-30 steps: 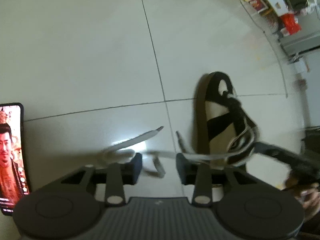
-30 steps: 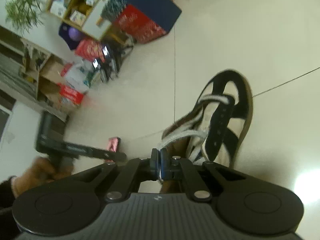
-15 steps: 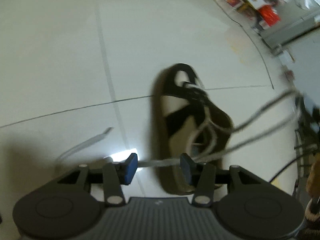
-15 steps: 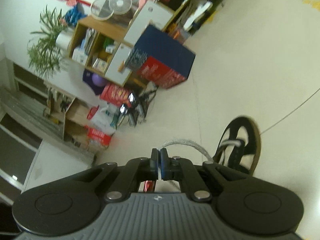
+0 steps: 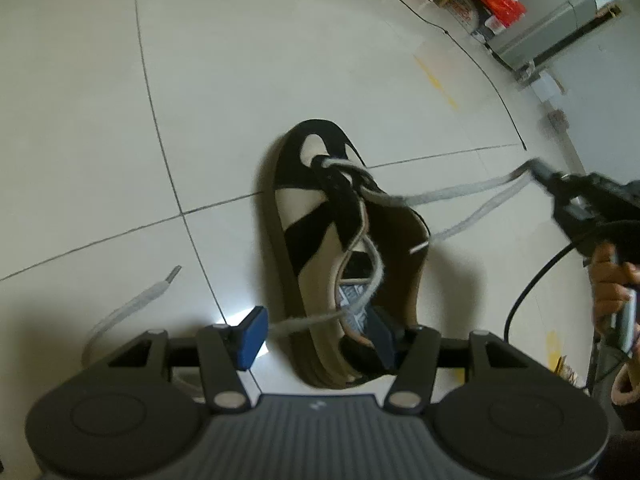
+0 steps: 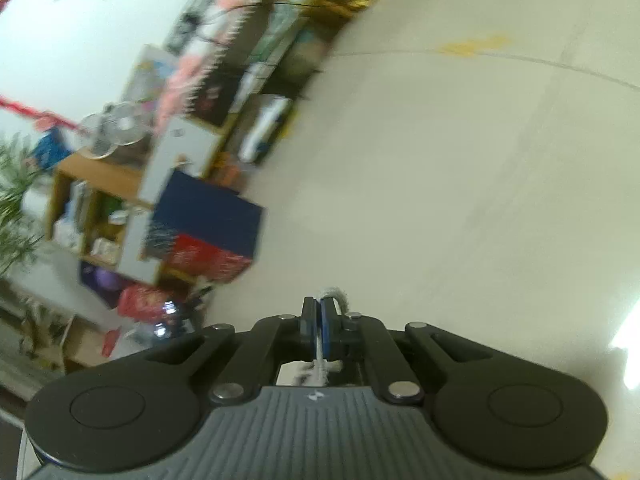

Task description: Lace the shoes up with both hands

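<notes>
Between right tongs (image 6: 320,322), shoelace (image 6: 336,294)

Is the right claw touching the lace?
Touching. The right wrist view shows the right claw shut on the lace, which sticks out between its pads.

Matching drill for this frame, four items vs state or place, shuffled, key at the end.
Items:
1. shoe
2. left gripper
3. right gripper
4. loose lace end

States:
A. clamped on the lace
B. lying flat on the tile, left of the shoe
C. jaws opening, lace strand running between them
D. standing on the floor, partly laced

Pairs: 1-D, 2-C, 3-A, 4-B
</notes>
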{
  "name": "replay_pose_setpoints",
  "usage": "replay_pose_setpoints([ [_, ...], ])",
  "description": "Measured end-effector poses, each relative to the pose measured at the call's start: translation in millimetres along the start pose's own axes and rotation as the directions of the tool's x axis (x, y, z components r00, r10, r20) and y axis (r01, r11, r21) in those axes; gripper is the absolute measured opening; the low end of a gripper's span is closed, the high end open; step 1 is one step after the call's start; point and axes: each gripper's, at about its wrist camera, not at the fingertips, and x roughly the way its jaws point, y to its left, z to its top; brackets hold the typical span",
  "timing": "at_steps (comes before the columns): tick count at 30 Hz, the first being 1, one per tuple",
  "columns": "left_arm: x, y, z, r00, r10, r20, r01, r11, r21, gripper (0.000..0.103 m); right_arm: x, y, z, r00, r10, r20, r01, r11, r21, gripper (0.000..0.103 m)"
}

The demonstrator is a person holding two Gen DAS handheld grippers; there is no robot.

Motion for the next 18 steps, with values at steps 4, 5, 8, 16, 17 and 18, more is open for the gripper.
replay_pose_setpoints([
  [4,2,-7,0,1.0,0.026,-0.005,-0.026,0.999,0.037,0.057,10,-27,-11,0.993,-0.113,-0.04,0.113,0.994,-0.004,0.004],
  [5,2,-9,-1,1.0,0.026,-0.004,-0.026,0.999,0.042,0.057,14,-32,-15,0.988,-0.141,-0.06,0.141,0.99,-0.016,0.005],
  [8,1,-13,-1,1.0,0.024,0.003,-0.024,0.998,0.061,0.057,26,-45,-27,0.968,-0.217,-0.124,0.212,0.976,-0.057,0.006],
  [16,1,-20,-5,0.999,0.017,0.044,-0.022,0.994,0.107,0.058,47,-27,-53,0.931,-0.295,-0.215,0.229,0.93,-0.288,0.034],
  [17,0,-21,-6,0.998,0.016,0.056,-0.023,0.993,0.116,0.061,49,-21,-56,0.931,-0.295,-0.215,0.215,0.919,-0.33,0.039],
  [18,-1,-23,-7,0.997,0.02,0.073,-0.029,0.992,0.125,0.068,50,-15,-58,0.931,-0.295,-0.216,0.202,0.907,-0.369,0.039],
])
